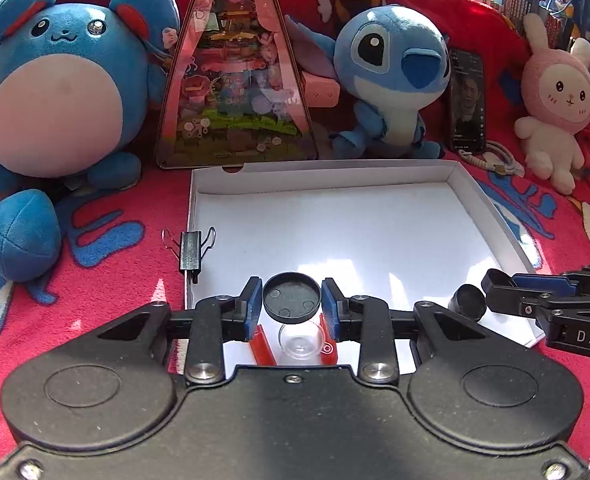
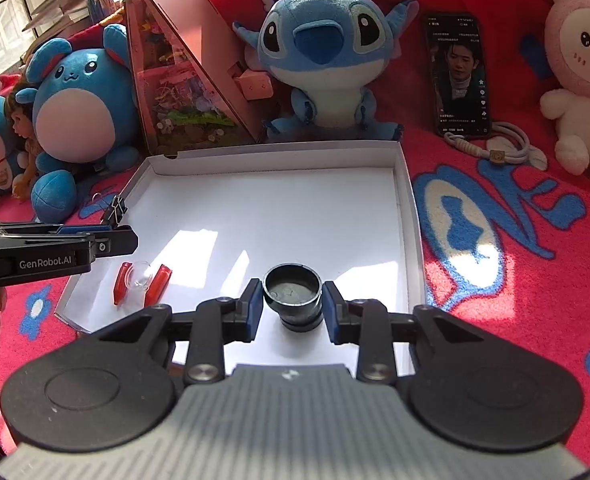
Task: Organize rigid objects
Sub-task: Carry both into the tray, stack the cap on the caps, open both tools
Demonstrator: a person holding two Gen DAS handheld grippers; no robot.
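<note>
Red blanket (image 2: 495,280) | left fingers (image 1: 291,300) grip black cap (image 1: 291,298) | right fingers (image 2: 293,300) grip lens (image 2: 293,294) (base hidden)

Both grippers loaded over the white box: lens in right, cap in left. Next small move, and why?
Probably bring the left gripper across so its black cap sits over the open end of the lens in the right gripper. Each is clamped between blue pads above the white box, lens mouth facing up and uncovered. Lowering both into the box separately is the alternative.
</note>
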